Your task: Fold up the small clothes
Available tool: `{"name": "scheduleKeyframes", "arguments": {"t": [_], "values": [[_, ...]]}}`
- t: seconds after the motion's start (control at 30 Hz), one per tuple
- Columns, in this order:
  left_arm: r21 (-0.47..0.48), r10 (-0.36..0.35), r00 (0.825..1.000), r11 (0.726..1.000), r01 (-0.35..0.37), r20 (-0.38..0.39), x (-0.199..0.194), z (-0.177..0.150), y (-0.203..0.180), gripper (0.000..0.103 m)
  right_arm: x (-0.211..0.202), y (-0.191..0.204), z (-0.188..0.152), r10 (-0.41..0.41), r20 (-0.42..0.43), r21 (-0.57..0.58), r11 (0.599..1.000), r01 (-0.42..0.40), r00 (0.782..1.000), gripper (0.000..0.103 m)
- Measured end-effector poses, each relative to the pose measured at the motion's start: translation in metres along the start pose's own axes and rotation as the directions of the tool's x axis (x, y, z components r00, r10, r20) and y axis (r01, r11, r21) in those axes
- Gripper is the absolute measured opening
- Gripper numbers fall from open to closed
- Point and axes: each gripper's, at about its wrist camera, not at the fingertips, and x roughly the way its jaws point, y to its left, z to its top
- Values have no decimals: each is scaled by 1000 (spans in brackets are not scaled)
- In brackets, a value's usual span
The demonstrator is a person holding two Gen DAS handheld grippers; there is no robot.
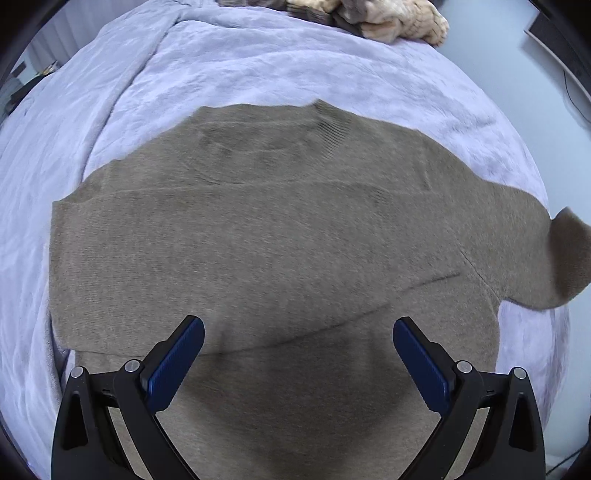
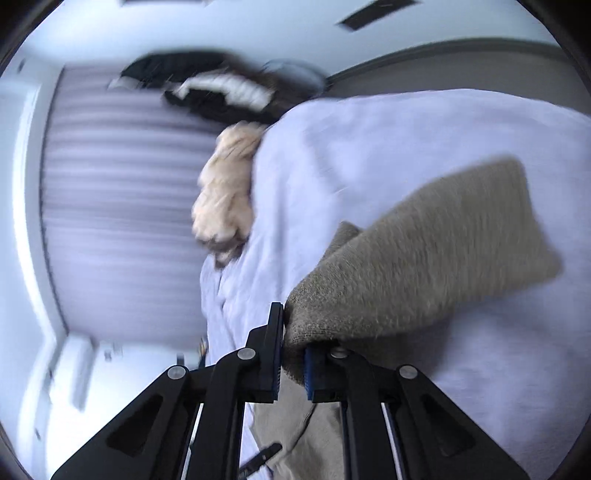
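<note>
The brown sweater (image 1: 258,240) lies spread on the bed's lilac blanket (image 1: 184,66). The right gripper (image 2: 293,354), fingers clamped on what looks like a sleeve end, lifts it; next, carry it across the body. The left gripper (image 1: 297,332) hovers, fingers apart.

Sweater (image 1: 258,236) flat on blanket (image 1: 258,62); plush pile (image 1: 402,18) behind

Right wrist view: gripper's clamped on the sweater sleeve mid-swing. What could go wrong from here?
1. The right gripper pinches only the sleeve end; with the heavy motion blur, the knit could slip out.
2. The left gripper hovers open over the sweater, pinning nothing, so the pull may drag the body across the blanket and spoil the earlier fold.
</note>
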Motion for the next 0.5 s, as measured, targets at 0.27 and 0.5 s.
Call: {"name": "scheduleKeyframes", "arguments": {"t": [0.27, 0.5], "values": [[-106, 38, 999, 994, -35, 27, -7, 3, 87, 103, 136, 119, -89, -48, -299, -381, 922, -73, 953, 10], [-181, 68, 997, 982, -63, 23, 0, -9, 154, 103, 250, 117, -208, -291, -458, -539, 842, -2, 840, 14]]}}
